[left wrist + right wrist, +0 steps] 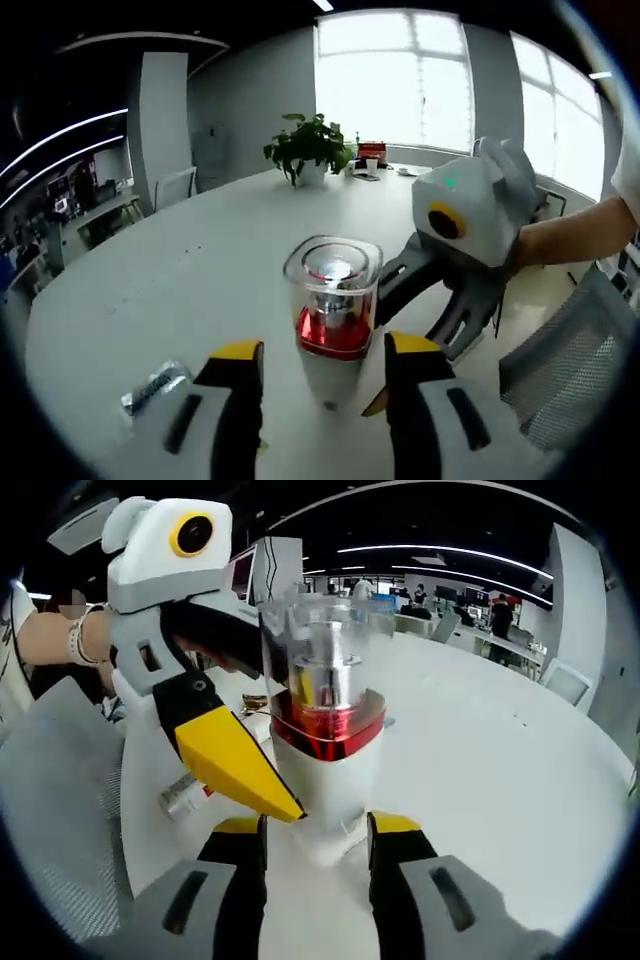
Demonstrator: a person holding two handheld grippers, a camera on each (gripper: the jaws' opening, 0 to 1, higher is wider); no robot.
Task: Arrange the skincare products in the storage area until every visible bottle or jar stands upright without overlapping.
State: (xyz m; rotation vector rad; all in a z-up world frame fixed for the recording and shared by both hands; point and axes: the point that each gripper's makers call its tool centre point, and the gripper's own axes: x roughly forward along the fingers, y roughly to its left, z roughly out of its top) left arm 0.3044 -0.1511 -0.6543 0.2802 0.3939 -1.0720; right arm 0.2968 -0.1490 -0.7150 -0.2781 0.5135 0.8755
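White skincare bottle with red band and clear hard cap (331,320) stands upright on the round white desk (150,280), between the open yellow-tipped jaws of both the left tool (325,365) and right tool (315,838), neither clamping it. Looks top-heavy, rigid, slick; grip the white base at 6 o'clock, not the cap. Small silver tube (155,385) lies flat at 8 o'clock.

Clear-capped bottle (332,318) stands upright; small tube (152,388), apparently silver, lies flat.
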